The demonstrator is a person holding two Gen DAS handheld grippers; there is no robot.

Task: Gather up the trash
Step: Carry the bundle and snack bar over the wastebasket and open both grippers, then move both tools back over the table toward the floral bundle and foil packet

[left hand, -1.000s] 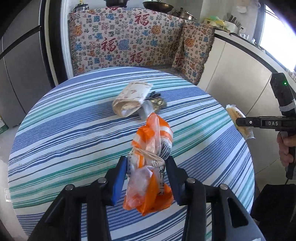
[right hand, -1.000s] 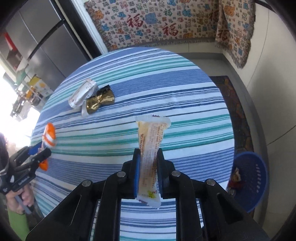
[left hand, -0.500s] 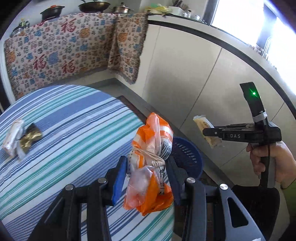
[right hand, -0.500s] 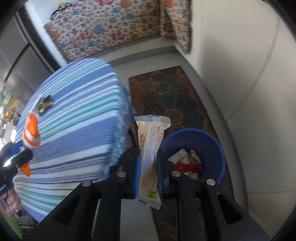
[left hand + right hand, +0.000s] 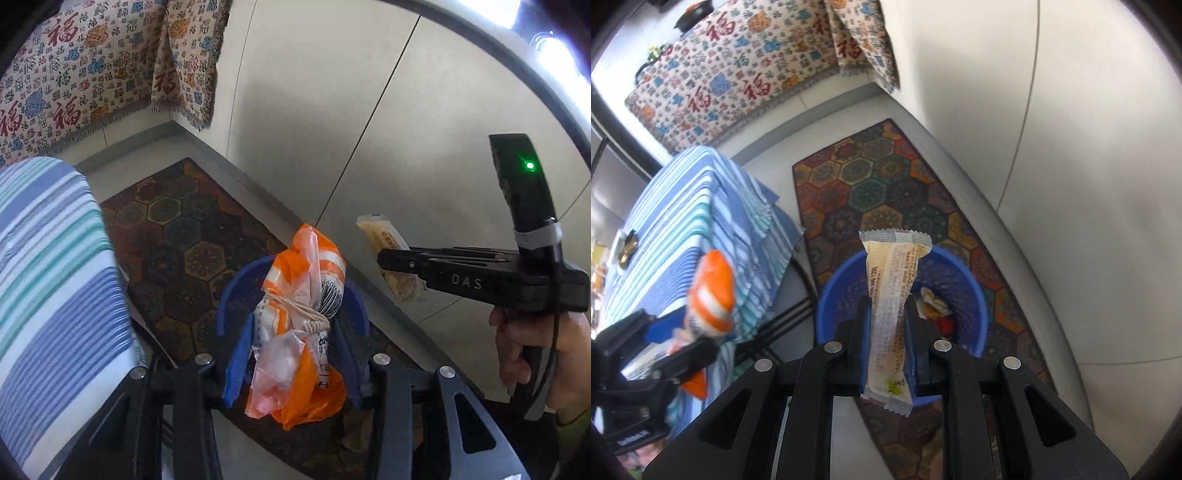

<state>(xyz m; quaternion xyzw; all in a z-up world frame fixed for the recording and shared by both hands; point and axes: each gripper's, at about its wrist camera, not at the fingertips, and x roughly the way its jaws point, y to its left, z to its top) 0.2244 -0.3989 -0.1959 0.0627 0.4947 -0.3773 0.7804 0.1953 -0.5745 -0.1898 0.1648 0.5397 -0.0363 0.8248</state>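
My left gripper (image 5: 291, 354) is shut on a crumpled orange and white plastic bag (image 5: 303, 325) and holds it above the blue trash basket (image 5: 229, 299) on the floor. My right gripper (image 5: 888, 332) is shut on a cream snack wrapper (image 5: 890, 295) and holds it over the same basket (image 5: 975, 295), which has some wrappers inside. The right gripper with its wrapper (image 5: 388, 243) shows at the right of the left wrist view. The left gripper with the bag (image 5: 711, 291) shows at the left of the right wrist view.
The round table with a blue striped cloth (image 5: 48, 266) stands to the left; small wrappers (image 5: 626, 249) lie on it. The basket sits on a patterned hexagon rug (image 5: 879, 184) beside a cream wall (image 5: 369, 110). A patterned cloth (image 5: 738, 81) hangs at the back.
Both grippers have swung from over the table to the right and down, and now hold their trash above the blue basket. Both stay shut.
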